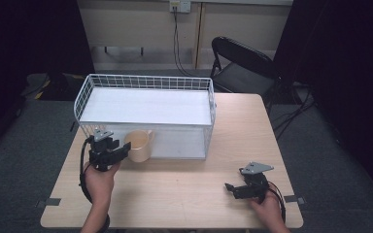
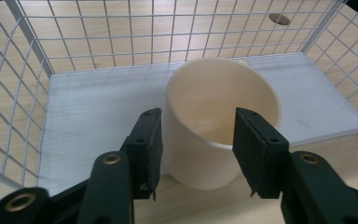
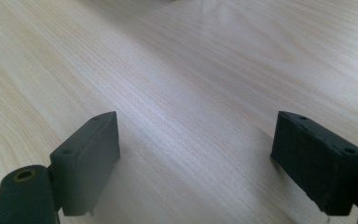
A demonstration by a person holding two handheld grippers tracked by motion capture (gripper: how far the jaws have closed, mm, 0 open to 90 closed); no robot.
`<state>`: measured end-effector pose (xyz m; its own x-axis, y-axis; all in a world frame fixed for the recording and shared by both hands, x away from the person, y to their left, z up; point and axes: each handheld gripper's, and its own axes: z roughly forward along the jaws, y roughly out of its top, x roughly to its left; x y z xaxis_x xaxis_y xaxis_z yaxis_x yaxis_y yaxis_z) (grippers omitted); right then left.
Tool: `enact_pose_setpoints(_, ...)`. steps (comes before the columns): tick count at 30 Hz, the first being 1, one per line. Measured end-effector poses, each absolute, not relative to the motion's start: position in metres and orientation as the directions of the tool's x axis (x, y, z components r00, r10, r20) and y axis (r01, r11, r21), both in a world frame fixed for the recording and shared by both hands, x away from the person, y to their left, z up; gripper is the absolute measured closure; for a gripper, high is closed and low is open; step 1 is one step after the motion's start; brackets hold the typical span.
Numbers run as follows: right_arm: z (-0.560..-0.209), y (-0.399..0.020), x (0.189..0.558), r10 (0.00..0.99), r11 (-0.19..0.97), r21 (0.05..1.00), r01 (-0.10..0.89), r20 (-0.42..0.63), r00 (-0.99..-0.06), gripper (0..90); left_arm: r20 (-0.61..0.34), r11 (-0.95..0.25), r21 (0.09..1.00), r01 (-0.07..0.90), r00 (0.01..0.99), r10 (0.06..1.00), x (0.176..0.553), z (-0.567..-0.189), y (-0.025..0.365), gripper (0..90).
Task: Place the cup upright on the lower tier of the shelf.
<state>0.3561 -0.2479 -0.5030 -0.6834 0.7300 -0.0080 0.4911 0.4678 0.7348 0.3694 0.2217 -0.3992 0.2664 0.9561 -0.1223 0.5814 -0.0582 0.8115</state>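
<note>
Right hand-held gripper (image 1: 234, 188): nearest item, low at the right of the wooden surface (image 1: 199, 184), held in the person's right hand (image 1: 267, 208). Jaws spread wide with bare wood grain between them; holding nothing.

Left hand-held gripper (image 1: 123, 148): at the left of the surface, held in the left hand (image 1: 99, 182), aimed toward the basket. In the left gripper view its jaws bracket the cup's near wall, one outside the cup and one over the rim at the mouth; whether the pads press the wall cannot be told.

Cream cup (image 2: 214, 121): upright, open mouth up, standing on the surface just in front of the basket's near side.

White wire basket (image 1: 85, 94): rectangular, with a flat white floor panel, beyond the cup toward the far edge.

Black folding chair (image 1: 240, 63): behind the surface, on the floor.
</note>
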Motion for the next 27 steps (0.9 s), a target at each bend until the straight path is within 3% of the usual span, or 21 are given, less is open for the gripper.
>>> enact_pose_setpoints(15,-0.503,-0.248,0.356,0.73,0.468,0.735,0.491,-0.008,-0.683,14.5,-0.118,-0.094,0.814,0.574,0.32,0.94,0.361,-0.419,0.212,33.0)
enact_pose_setpoints(27,-0.503,-0.248,0.356,0.73,0.468,0.735,0.491,-0.008,-0.683,14.5,-0.111,-0.104,0.805,0.584,0.32,0.941,0.365,-0.433,0.201,33.4)
